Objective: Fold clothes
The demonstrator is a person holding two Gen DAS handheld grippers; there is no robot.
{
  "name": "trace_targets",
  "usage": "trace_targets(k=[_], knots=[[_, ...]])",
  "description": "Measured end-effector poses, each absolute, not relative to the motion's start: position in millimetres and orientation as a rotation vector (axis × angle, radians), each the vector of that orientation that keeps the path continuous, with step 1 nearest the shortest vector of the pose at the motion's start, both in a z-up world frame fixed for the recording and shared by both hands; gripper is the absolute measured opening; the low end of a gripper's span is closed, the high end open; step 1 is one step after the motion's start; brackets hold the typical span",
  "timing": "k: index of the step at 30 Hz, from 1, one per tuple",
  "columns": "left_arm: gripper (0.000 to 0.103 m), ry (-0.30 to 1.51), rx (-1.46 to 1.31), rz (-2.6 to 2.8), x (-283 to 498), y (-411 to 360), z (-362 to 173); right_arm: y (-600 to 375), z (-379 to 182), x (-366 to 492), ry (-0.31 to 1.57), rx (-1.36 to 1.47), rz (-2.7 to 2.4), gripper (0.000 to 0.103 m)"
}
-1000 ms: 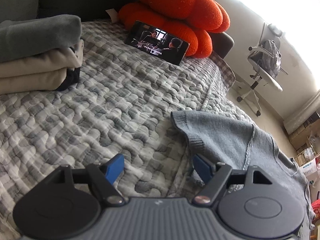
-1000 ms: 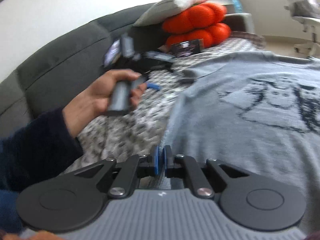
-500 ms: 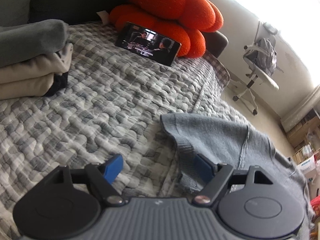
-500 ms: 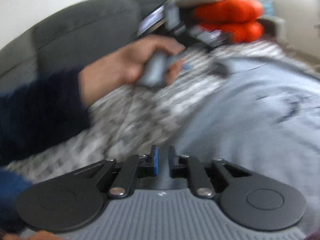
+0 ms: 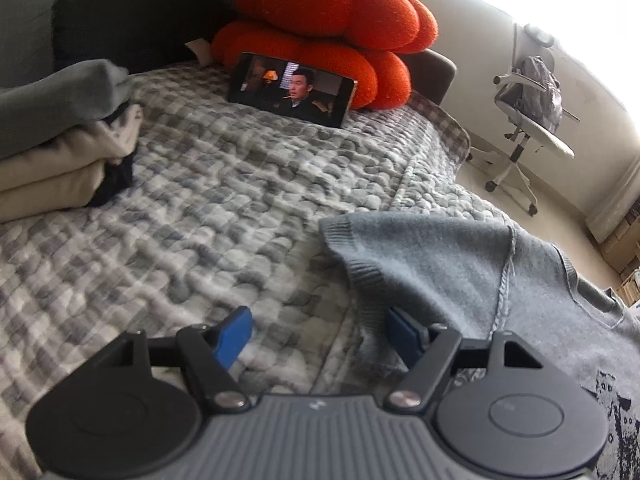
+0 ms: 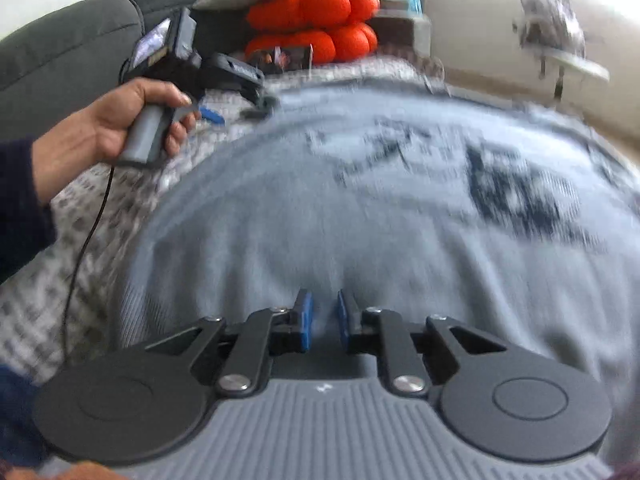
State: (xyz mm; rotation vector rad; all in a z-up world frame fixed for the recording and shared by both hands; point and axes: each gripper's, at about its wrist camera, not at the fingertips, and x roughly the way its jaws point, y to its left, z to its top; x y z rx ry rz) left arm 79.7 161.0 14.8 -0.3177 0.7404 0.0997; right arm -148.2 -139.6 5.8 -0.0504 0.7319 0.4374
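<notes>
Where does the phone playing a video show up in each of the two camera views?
Left wrist view: phone upper centre, leaning against the orange cushions.
Right wrist view: phone small and blurred, top centre, by the same cushions.
Shared landmark: the orange cushions.

Open quilt [image 5: 208,216] across the middle of the bed, nothing on it between the left gripper [image 5: 318,334] and the far end. Left side blocked by a stack of folded clothes [image 5: 52,148]. Far end blocked by a phone [image 5: 291,89] propped against orange cushions [image 5: 332,20], sofa back [image 5: 132,16] behind those. Right of the free strip, the grey sweater [image 5: 432,264] lies flat, low, passable above. In the right wrist view, the left hand [image 6: 120,120] and its cable [image 6: 86,236] occupy the space left of the sweater. Office chair [image 5: 528,120] stands off the bed, well apart.
</notes>
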Motion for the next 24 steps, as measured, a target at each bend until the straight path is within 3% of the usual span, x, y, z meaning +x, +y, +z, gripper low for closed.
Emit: trace_targets(k=[3,5,6,7,14,24], knots=[[0.075,0.703,-0.294,0.114,52.6,158.8,23.9,-161.6,10.3,-158.6,0.72,-0.039,0.398,0.022],[0.077,0.67,-0.274,0.1,29.6,152.0,31.1,-181.9,17.7,-164.7,0.675,-0.027,0.347,0.035],[0.078,0.654,-0.265,0.093,18.2,148.6,34.7,-191.4,21.8,-164.9,0.651,-0.018,0.313,0.046],[0.08,0.638,-0.255,0.077,7.7,144.5,38.1,-202.2,26.6,-164.1,0.625,-0.008,0.278,0.051],[0.084,0.6,-0.171,-0.079,-9.0,105.7,54.8,-283.4,33.7,-121.0,0.605,0.088,0.063,0.058],[0.086,0.629,-0.093,-0.101,30.9,82.4,69.0,-336.3,26.2,-67.6,0.685,0.085,-0.011,0.064]])
